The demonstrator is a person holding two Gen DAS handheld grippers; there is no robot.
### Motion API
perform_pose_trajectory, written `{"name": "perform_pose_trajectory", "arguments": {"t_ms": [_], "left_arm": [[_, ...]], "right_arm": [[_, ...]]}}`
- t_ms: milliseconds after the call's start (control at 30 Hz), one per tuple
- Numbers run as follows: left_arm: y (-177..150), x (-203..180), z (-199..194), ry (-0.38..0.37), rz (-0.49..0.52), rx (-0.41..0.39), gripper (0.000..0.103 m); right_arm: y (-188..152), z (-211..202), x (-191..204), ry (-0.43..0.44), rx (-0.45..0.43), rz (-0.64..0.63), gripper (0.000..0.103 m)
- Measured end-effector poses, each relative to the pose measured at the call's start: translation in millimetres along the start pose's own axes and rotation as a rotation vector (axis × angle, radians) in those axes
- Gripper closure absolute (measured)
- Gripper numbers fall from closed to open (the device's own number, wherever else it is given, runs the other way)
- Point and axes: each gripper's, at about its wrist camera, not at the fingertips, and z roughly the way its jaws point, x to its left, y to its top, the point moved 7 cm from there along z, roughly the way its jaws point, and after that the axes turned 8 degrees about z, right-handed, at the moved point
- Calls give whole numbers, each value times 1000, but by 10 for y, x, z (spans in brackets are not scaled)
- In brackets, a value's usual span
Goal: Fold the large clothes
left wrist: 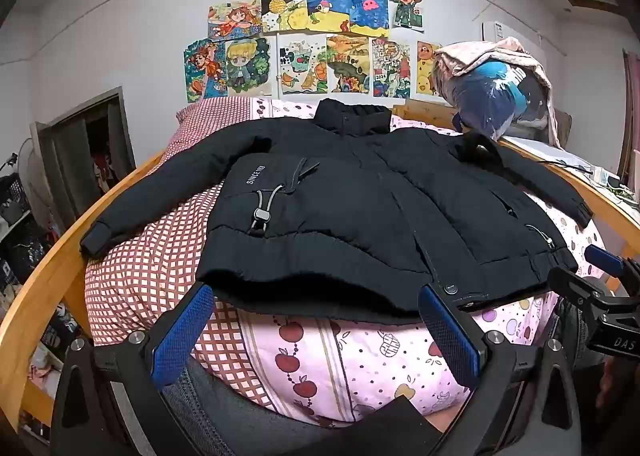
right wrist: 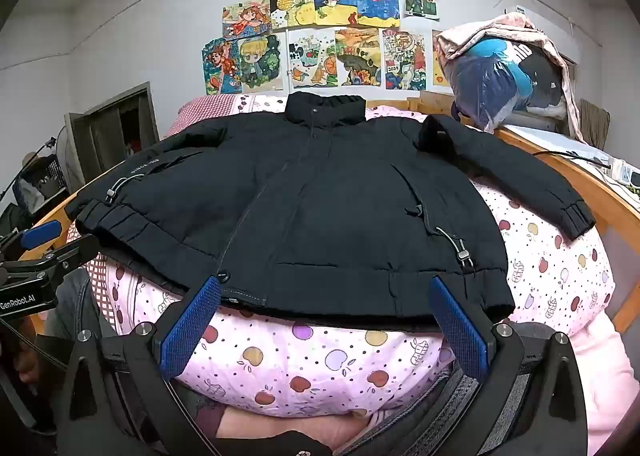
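A bed [left wrist: 52, 276] with a wooden rail carries a pink apple-print quilt [left wrist: 340, 360] and a red checked cover [left wrist: 152, 280], and on top of these, spread front-up, lies the task's thing: a black padded jacket [left wrist: 360, 211]. Its collar [right wrist: 324, 107] points to the far side toward the wall, its hem [right wrist: 360, 288] runs along the near edge, and both sleeves stretch out flat, the left sleeve [left wrist: 160, 191] ending in a cuff near the left rail, the right sleeve [right wrist: 512, 171] reaching toward the right rail.

Judging by its puffy quilting, the jacket is bulky but light, soft and springy: it will bend anywhere yet tend to puff back open, and the smooth shell looks likely to slide on itself. The thick ribbed hem band and the cuffs look like the firmest, least slippery places to pinch; the toggled drawcords [left wrist: 262, 211] on the front are best avoided, since they could snag.

The left gripper [left wrist: 316, 336] hangs just near of the hem's left half, fully spread, nothing between its blue pads. The right gripper [right wrist: 324, 332] is likewise released and empty, its pads just at the hem's near edge around the front placket and its snap button [right wrist: 224, 276]. A sleeve fold across the chest seems the sensible first take, gripping at a cuff.
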Motion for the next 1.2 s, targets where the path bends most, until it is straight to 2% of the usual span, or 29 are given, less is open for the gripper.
{"name": "perform_pose_trajectory", "arguments": {"t_ms": [1200], "left_arm": [[3,1,0,3,2,-2,0]], "right_arm": [[-28,-10,61,-2,2,-1,1]]}}
